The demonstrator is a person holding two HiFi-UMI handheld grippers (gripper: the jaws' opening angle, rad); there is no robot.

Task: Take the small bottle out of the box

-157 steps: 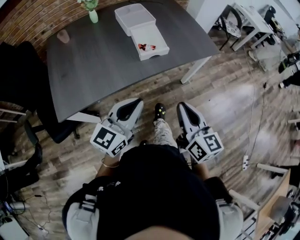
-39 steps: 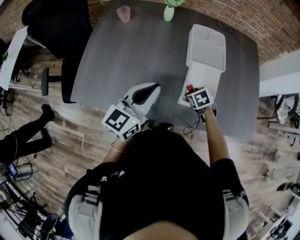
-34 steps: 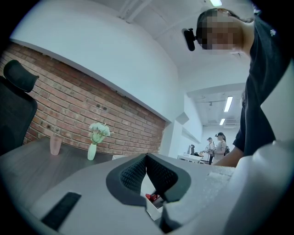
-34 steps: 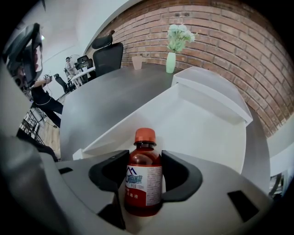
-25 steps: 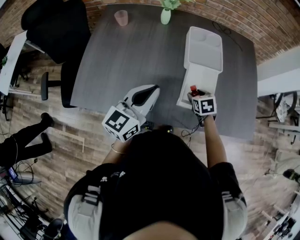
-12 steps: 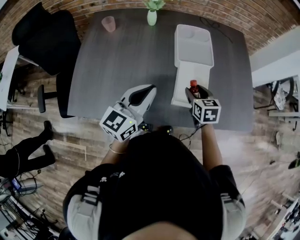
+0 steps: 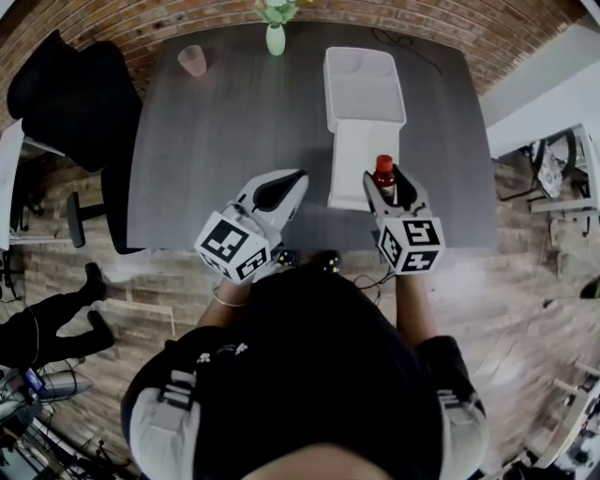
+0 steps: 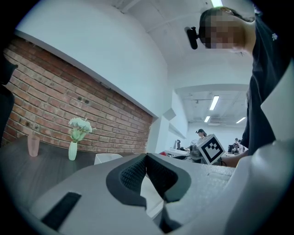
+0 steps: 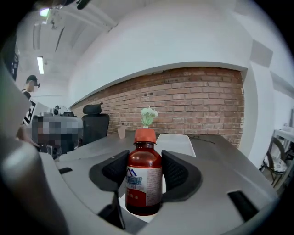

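Small bottle (image 7: 384,172) clamped in the right gripper (image 7: 388,190), over the white box (image 7: 352,159).
Head view: bottle upright above the box's near end on the counter (image 7: 216,122). Left gripper view: left gripper (image 8: 147,158) closed, empty, left of the box. Right gripper view: both pads press the bottle's sides.

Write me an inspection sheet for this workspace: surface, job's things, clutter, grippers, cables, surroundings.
Surface: dark grey table.
Job's things: small bottle, red cap, upright between the right gripper's pads; white box open on the table, lid beyond it.
Clutter: pink cup and vase of flowers at the far edge.
Grippers: right gripper shut on the small bottle; left gripper shut, empty.
Cables: dark cable on the table's far right corner.
Surroundings: brick wall, black office chair, wooden floor.
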